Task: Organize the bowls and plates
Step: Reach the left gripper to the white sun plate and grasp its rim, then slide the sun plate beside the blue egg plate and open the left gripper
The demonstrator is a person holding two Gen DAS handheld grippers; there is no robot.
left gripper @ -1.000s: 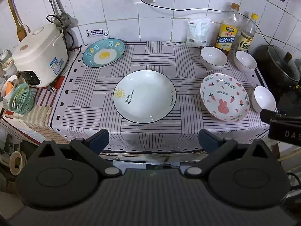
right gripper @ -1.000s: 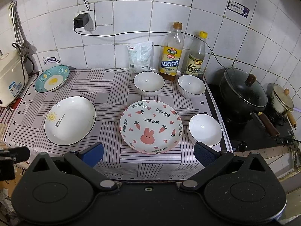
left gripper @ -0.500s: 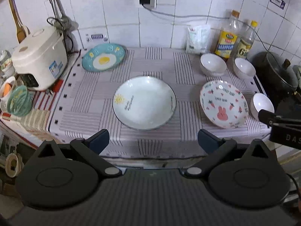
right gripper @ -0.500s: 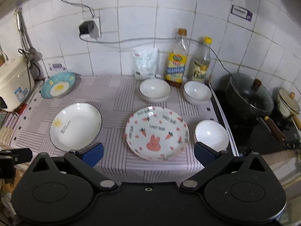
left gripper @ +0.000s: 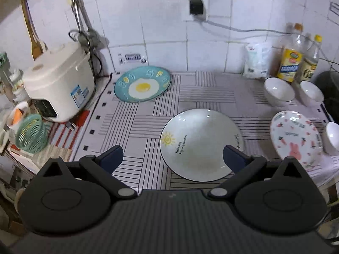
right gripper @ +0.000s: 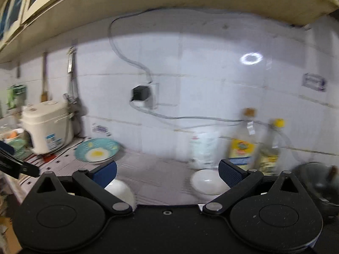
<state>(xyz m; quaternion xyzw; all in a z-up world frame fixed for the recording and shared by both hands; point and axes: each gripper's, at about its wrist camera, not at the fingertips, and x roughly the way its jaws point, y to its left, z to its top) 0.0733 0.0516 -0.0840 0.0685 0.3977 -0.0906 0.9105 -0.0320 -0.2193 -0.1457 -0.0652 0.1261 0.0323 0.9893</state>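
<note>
Left gripper (left gripper: pixel 172 155) wide open, empty, at counter's front edge; sun plate (left gripper: pixel 201 145) lies just ahead-right of it. Right gripper (right gripper: pixel 167 173) also wide, empty, farther off.

Bench middle: a bare stretch of striped cloth (left gripper: pixel 197 91) lies between the egg plate (left gripper: pixel 142 86) and the two far bowls (left gripper: pixel 279 91).
Near left: open cloth beside the sun plate (left gripper: pixel 201 144), wide enough for spread jaws.
Left edge: rice cooker (left gripper: pixel 59 84) and green basket (left gripper: pixel 31 136) block it.
Back right: salt bag (left gripper: pixel 255 60) and two bottles (left gripper: pixel 290 63) crowd the wall.
Right edge: bunny plate (left gripper: pixel 296 139) and a small bowl (left gripper: pixel 333 136) sit close together.
Overhead: a cabinet underside (right gripper: pixel 169 2) hangs above.
</note>
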